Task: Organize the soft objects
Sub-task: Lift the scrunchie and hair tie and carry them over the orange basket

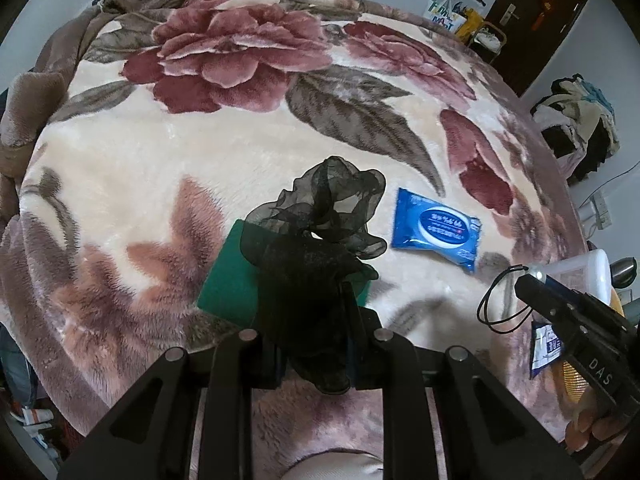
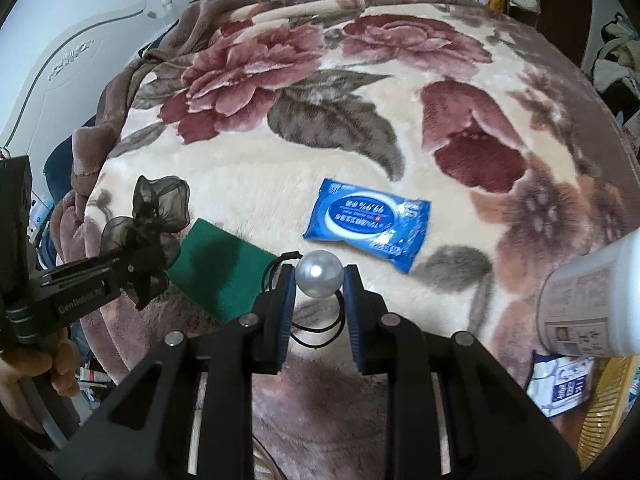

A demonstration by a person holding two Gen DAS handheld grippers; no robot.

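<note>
My left gripper [image 1: 310, 306] is shut on a black sheer scrunchie [image 1: 332, 208], which billows over and hides the fingertips. It hangs above a green cloth [image 1: 226, 276] that lies flat on the floral blanket [image 1: 200, 152]. A blue wipes pack [image 1: 436, 228] lies to the right of the cloth. My right gripper [image 2: 319, 280] is shut on a pearl hair tie [image 2: 319, 272], and the tie's black elastic loops [image 2: 320, 330] dangle below. In the right wrist view the left gripper [image 2: 154, 258] holds the scrunchie [image 2: 160, 204] at the left, beside the green cloth [image 2: 220, 270] and the wipes pack [image 2: 368, 224].
A white plastic bottle [image 2: 592, 300] juts in at the right edge of the bed. Below it lie another wipes pack [image 2: 560, 388] and a yellow basket [image 2: 608, 408]. A white headboard [image 2: 60, 68] stands at the left. A door [image 1: 536, 20] and clutter lie beyond the bed.
</note>
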